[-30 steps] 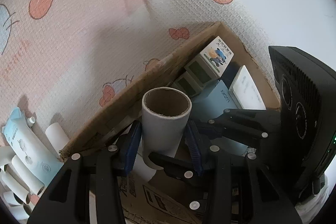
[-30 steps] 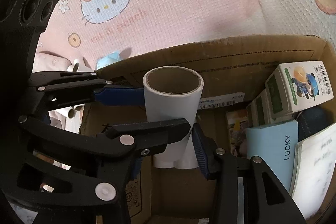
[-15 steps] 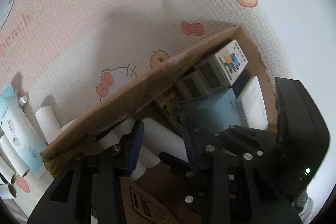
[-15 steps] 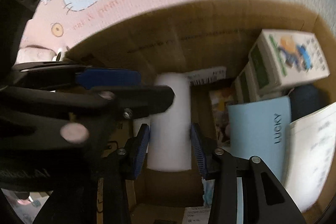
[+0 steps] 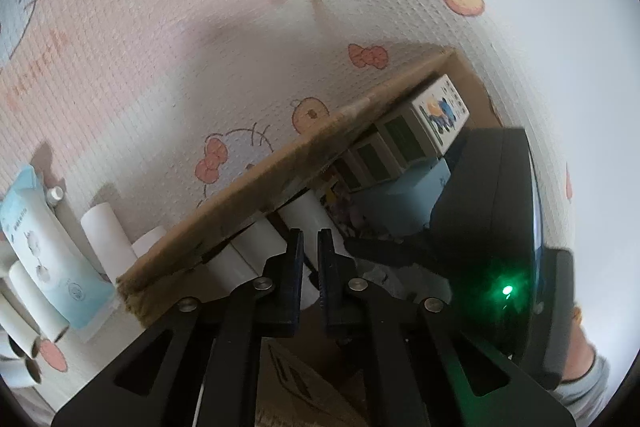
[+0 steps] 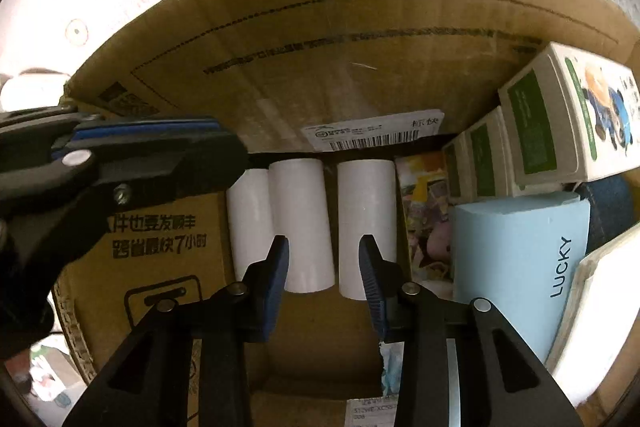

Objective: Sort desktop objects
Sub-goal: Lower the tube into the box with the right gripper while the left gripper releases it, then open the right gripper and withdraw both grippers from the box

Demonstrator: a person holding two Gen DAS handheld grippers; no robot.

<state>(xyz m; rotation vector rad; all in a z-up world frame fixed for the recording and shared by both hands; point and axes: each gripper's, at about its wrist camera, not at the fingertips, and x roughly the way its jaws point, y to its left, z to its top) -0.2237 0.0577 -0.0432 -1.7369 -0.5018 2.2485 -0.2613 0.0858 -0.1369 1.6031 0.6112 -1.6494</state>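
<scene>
Three white paper rolls [image 6: 300, 227] lie side by side on the floor of the cardboard box [image 6: 360, 47]. My right gripper [image 6: 324, 267] points down into the box just above them. Its jaws are closing, but the blue pads still stand apart and press on nothing. My left gripper [image 5: 310, 267] hovers at the box's near wall [image 5: 280, 187] over the rolls [image 5: 308, 215]. Its jaws are closing too, with only a slit left and nothing between them. In the right wrist view the left gripper [image 6: 232, 151] reaches in from the left.
Green-and-white cartons [image 6: 560, 119], a pale blue LUCKY box [image 6: 520, 247] and a picture card [image 6: 424, 207] fill the box's right side. Outside, on the pink cartoon cloth [image 5: 160, 67], lie several more rolls [image 5: 106, 227] and a blue-white pouch [image 5: 44, 259]. The right device's black body [image 5: 492, 227] blocks the right.
A second ago a roll stood upright between both grippers. It now lies on the box floor, free of both. The left jaws have drawn together, and the right gripper has tipped down into the box.
</scene>
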